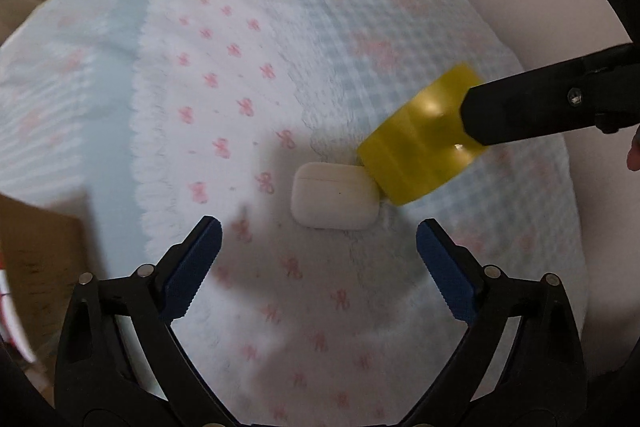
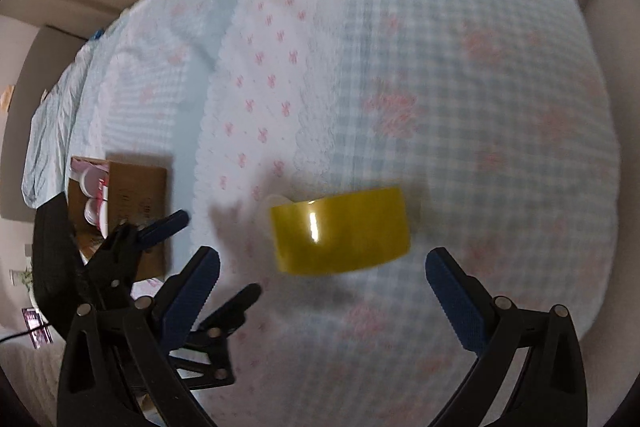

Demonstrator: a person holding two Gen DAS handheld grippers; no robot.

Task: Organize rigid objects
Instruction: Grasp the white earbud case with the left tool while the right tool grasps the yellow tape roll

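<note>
At far left on the bed (image 2: 360,27), a cardboard box (image 2: 138,195) waits well apart from the white earbud case (image 1: 335,195), which lies touching the yellow tape roll (image 2: 340,231) to its right. That contact is the likely risk: if either set of tongs closes carelessly, it could knock the neighbour away or clip both things at once. The left tongs (image 1: 318,239) point steeply down just short of the case, released with nothing between them, and the right tongs (image 2: 322,269) point equally steeply at the roll, likewise spread and empty.
</note>
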